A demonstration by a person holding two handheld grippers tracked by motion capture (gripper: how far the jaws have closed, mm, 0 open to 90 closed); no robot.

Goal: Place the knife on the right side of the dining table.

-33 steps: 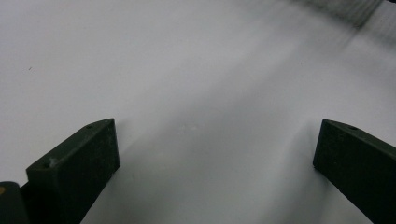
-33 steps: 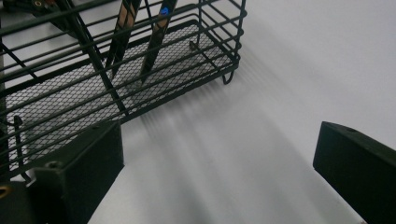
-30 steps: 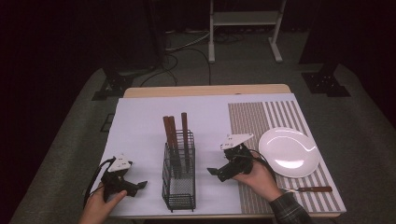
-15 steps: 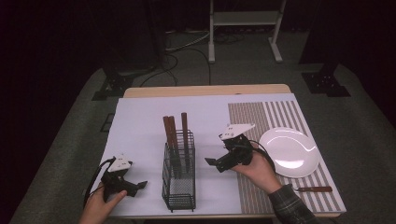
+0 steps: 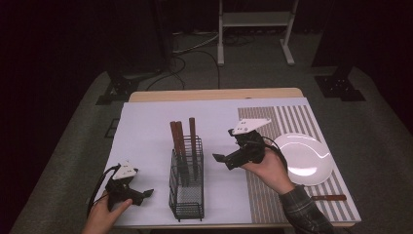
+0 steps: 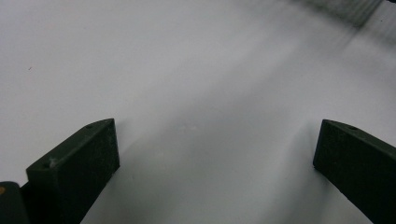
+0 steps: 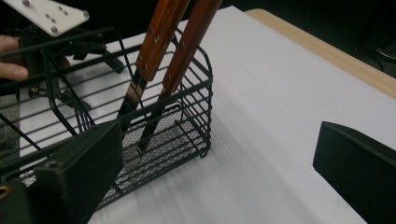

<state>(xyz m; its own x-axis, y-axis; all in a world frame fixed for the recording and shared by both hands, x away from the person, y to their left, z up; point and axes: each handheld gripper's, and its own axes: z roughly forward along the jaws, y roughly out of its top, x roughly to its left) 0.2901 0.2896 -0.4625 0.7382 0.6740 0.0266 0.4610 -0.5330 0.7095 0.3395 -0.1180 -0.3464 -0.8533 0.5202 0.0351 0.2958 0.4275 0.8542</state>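
Note:
A black wire basket [image 5: 186,195] stands near the front of the white table cover and holds three upright pieces of wooden-handled cutlery [image 5: 181,139]. My right gripper [image 5: 224,161] is open and held above the table just right of the basket, jaws pointing toward it. The right gripper view has the basket [image 7: 173,140] and two brown handles [image 7: 159,37] ahead and left of the open right gripper [image 7: 219,144], nothing between its jaws. My left gripper [image 5: 143,196] rests open at the front left, left of the basket. In the left gripper view, its jaws [image 6: 215,135] frame bare white cover.
A white plate [image 5: 304,158] lies on a striped placemat [image 5: 292,122] at the right. A wooden-handled knife [image 5: 328,197] lies on the mat near the front right corner. The table's wooden back edge [image 5: 214,94] shows beyond the cover. Dark floor, cables and stands surround the table.
My right gripper has lifted and moved away from the plate, up and left toward the basket. The left gripper has stayed put.

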